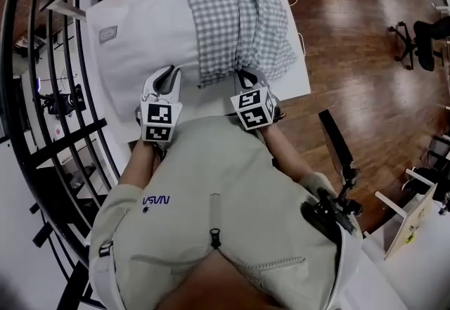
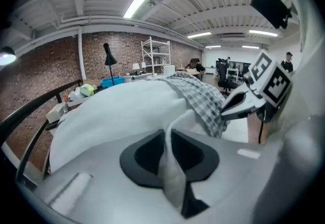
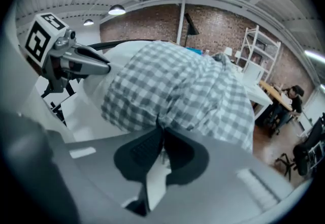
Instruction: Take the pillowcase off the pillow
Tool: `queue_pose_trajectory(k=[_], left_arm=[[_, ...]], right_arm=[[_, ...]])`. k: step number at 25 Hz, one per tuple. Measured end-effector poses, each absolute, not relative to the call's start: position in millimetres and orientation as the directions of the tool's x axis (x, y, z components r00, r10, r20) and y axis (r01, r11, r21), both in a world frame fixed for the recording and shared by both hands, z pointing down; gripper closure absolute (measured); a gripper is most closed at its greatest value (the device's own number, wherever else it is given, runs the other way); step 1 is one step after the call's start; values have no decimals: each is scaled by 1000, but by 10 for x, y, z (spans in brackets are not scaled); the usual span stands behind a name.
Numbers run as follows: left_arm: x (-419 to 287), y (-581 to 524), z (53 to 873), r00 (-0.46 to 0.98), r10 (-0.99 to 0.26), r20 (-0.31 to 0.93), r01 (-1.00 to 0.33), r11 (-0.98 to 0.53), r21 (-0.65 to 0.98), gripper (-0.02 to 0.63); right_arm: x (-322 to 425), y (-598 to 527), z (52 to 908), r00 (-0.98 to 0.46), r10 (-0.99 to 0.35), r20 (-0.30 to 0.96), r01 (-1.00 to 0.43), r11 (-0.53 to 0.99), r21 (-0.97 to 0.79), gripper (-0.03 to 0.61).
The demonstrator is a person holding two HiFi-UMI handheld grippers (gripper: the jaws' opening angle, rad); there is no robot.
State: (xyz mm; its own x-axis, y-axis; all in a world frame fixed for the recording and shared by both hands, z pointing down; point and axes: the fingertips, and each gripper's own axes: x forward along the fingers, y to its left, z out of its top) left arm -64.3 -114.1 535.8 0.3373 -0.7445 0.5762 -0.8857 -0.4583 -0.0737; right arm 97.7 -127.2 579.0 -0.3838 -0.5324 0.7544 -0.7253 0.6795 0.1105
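Lying across a white rectangular table (image 1: 298, 82), the plump white fabric pillow (image 1: 137, 31) fills the head view's 12 o'clock area. The grey-and-white checked cloth pillowcase (image 1: 239, 17) is bunched over the pillow's end toward 1 o'clock. The left gripper (image 1: 167, 76), at 9 o'clock of the right gripper (image 1: 246, 78), has its jaws closed on a pinched fold of the pillow's white fabric. The right gripper's jaws are clamped on the pillowcase's near edge, at 6 o'clock of the checked cloth.
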Motion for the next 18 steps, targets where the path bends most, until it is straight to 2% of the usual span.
queue_pose_trajectory(k=[2,8,14,18], left_arm=[[-729,-1232,5139,344,-781,522,-901,-431,-52,592],[-1068,-1482,4561,324,-866,382,-938,-345,15,600],[-1235,-1401,4603,328,-864,381,-944,-316,96,600],[-1217,-1300,4811,333,-846,416,-943,-289,167,600]], right_arm=[[1063,-1341,5674,-365,-581,728,-752,645,138,568],[1433,-1645,5191,-269,-747,608,-833,497,242,569],[1942,-1807,5195,-124,-780,613,-863,389,321,569],[2174,-1793,5619,-48,-743,668,-853,379,359,571]])
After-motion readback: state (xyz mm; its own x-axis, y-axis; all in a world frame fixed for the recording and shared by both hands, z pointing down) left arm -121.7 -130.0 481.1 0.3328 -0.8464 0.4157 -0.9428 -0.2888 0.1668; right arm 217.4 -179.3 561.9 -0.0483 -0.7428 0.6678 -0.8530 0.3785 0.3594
